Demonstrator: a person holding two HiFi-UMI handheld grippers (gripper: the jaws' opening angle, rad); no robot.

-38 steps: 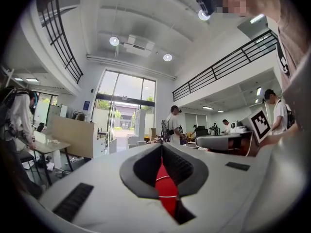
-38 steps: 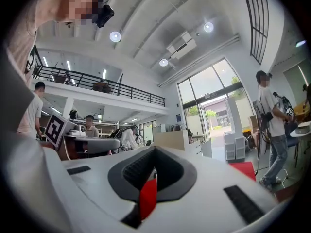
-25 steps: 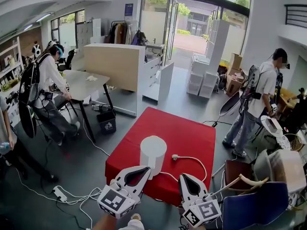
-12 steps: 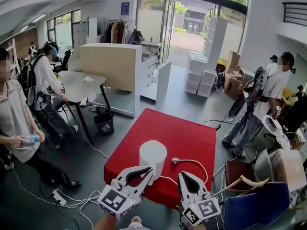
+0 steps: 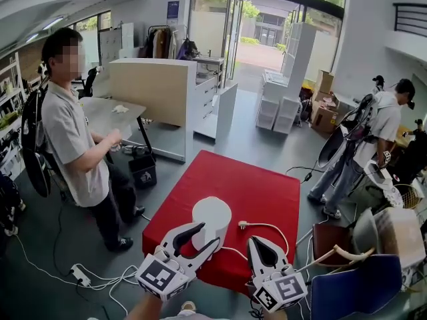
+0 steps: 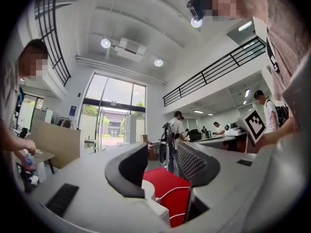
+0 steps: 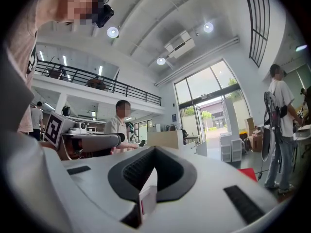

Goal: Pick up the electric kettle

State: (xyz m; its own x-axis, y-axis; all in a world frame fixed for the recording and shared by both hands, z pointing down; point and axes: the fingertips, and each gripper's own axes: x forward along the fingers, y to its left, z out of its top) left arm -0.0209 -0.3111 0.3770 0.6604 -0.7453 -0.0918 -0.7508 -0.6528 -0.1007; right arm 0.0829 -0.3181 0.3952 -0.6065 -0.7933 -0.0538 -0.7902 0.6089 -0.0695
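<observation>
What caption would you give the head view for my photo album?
Left hand-held gripper, jaws just opened with nothing between them, faces the white electric kettle on a red table.

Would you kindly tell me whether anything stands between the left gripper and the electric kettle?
Nothing visible does. The left gripper, whose jaws have just been opening, is right at the white kettle, whose near side shows in the gap between them. Its cord lies to the right on the red table.

Premises were open-plan office-cum-lab hall. Double-height ceiling, mezzanine railing (image 6: 218, 72) and glazed entrance (image 5: 267, 22) noted. Desk (image 5: 110, 119), white drawer units (image 5: 280, 115), cardboard boxes (image 5: 325, 112), floor power strip (image 5: 80, 273) with cables. Person (image 5: 373, 132) carried backpack rig.
</observation>
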